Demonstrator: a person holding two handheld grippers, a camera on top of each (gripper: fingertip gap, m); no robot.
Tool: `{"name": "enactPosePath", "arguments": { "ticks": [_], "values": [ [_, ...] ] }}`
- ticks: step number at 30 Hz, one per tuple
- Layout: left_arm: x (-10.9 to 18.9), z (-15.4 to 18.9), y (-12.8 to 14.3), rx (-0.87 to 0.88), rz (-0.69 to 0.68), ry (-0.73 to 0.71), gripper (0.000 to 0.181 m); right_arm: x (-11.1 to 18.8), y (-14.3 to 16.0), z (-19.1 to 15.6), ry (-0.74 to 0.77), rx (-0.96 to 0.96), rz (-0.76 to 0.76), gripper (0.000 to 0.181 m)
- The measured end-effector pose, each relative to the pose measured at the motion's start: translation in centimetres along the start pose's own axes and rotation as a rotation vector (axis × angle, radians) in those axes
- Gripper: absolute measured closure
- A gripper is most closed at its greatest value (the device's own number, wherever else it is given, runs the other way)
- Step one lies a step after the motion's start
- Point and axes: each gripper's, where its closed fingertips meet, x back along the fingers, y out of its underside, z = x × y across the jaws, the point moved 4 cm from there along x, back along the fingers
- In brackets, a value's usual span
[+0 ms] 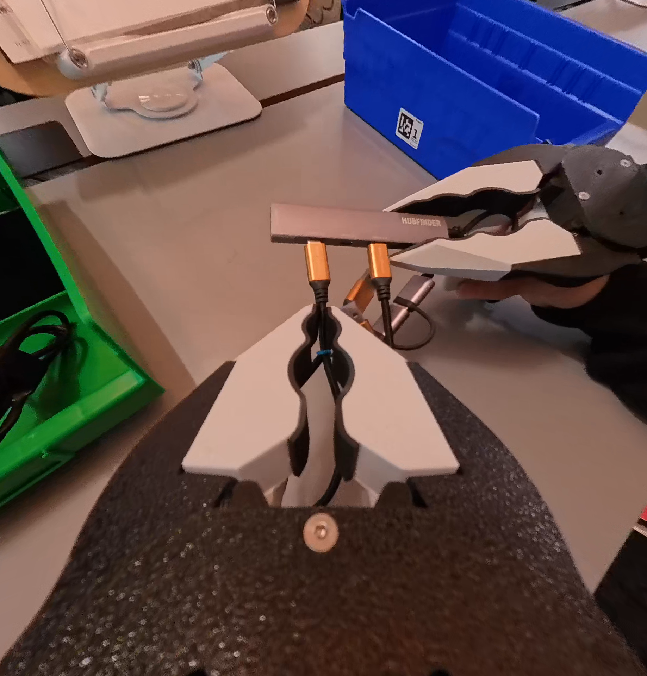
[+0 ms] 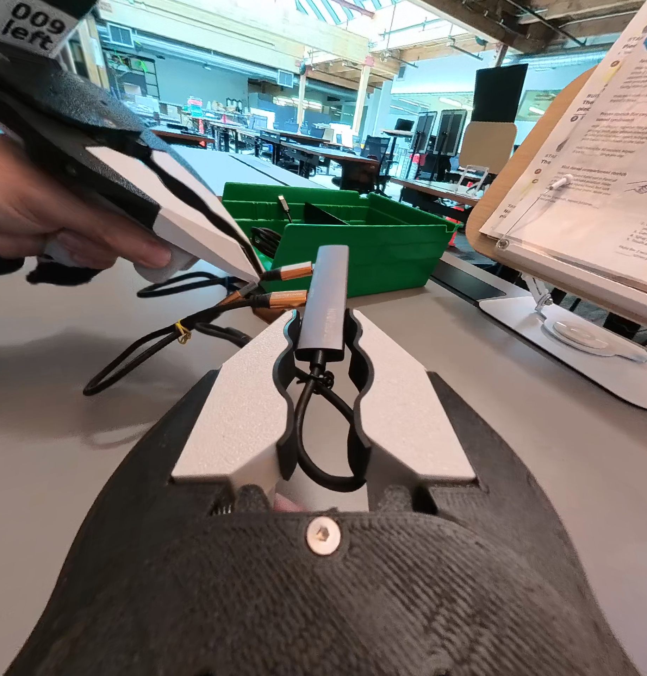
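A slim grey USB hub (image 1: 336,223) is held above the grey table (image 1: 168,237). My right gripper (image 2: 322,318) is shut on the hub (image 2: 323,296) near its cable end; it also shows in the left wrist view (image 1: 389,234). Two black cables with orange plugs (image 1: 316,261) (image 1: 378,265) sit in the hub's side ports. My left gripper (image 1: 322,309) is shut on the black cable (image 1: 327,351) just behind the left plug. It also shows in the right wrist view (image 2: 256,274), with its tips at the cable of the farther orange plug (image 2: 296,270).
A green bin (image 1: 58,365) with black cables stands at left, also seen in the right wrist view (image 2: 351,237). A blue bin (image 1: 479,91) stands at back right. A document stand (image 1: 150,73) with printed pages is behind. Loose connectors (image 1: 411,296) lie under the hub.
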Motion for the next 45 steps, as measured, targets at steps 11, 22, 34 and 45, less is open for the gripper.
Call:
{"name": "enactPosePath", "arguments": {
  "ticks": [11, 22, 34, 45],
  "values": [
    [0.8, 0.1, -1.2, -0.138, 0.180, -0.117, 0.181, 0.1, 0.0, 0.1, -0.023, -0.086, -0.001, 0.156],
    [1.0, 0.0, -1.6, -0.215, 0.171, -0.138, 0.180, 0.1, -0.4, -0.1, -0.011, -0.055, 0.018, 0.155],
    [0.7, 0.7, -1.6, 0.008, 0.305, 0.000, 0.180, 0.7, -1.2, 0.5, 0.024, -0.061, 0.143, 0.158],
    [0.6, 0.7, -1.7, 0.120, 0.292, 0.079, 0.181, 0.6, -1.3, 0.7, 0.040, -0.041, 0.107, 0.158]
  ]
}}
